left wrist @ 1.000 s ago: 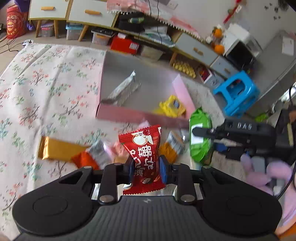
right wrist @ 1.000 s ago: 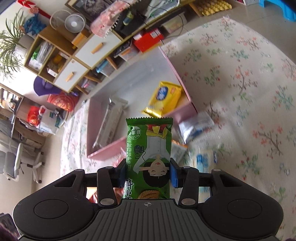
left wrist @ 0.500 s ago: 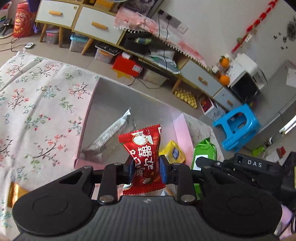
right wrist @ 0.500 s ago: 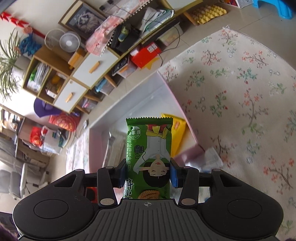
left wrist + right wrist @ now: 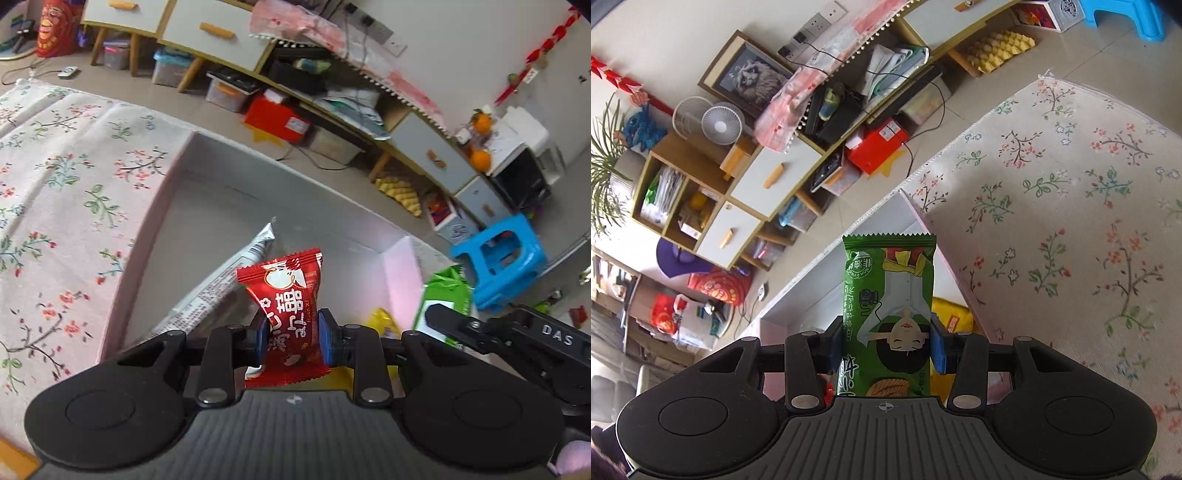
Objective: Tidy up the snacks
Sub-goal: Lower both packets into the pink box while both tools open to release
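With both held over the pink-walled grey box (image 5: 397,266), drops should land inside. Left gripper (image 5: 291,338) pinches a red foil candy packet (image 5: 286,295); right gripper (image 5: 886,345) clamps a green plastic snack bar wrapper (image 5: 886,295).

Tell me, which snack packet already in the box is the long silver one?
The silver packet lying left in the pink box; the yellow packet sits right.

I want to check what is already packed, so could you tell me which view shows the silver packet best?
The left wrist view: the silver packet lies lengthwise inside the pink box. The right wrist view does not show it.
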Tool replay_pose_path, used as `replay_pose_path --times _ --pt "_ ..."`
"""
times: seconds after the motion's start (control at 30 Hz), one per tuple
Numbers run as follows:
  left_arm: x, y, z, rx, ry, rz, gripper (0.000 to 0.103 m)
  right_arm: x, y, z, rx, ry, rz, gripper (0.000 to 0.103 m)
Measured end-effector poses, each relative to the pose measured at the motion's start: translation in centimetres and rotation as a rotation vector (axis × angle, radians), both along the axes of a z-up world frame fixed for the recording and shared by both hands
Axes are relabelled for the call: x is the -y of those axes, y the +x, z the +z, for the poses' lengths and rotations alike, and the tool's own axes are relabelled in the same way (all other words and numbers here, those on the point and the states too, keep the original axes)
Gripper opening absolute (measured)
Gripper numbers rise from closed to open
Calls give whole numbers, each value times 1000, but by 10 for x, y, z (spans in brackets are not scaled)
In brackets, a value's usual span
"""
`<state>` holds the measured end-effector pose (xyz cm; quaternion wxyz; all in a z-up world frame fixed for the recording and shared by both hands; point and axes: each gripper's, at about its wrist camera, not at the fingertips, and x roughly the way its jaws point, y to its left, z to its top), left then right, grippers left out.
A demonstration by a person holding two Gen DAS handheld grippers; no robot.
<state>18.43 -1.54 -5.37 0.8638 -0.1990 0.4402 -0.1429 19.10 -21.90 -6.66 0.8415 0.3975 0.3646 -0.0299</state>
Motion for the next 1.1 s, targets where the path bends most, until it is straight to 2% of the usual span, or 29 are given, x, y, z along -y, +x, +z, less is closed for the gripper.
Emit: replay_pose_path --times 0.23,0.57,0.7,0.83,1.1 --pt "-11 -5 0 47 78 68 25 -12 10 -9 17 17 36 44" --pt "-9 -2 0 66 78 56 25 -29 15 -9 10 -37 70 45" --pt "-7 -4 3 65 80 58 30 -27 14 -8 9 -26 67 50" --pt "-1 -8 9 83 115 26 51 -25 9 -1 33 3 77 69" --pt "0 -24 22 98 147 -20 82 -21 -6 23 60 -49 82 83"
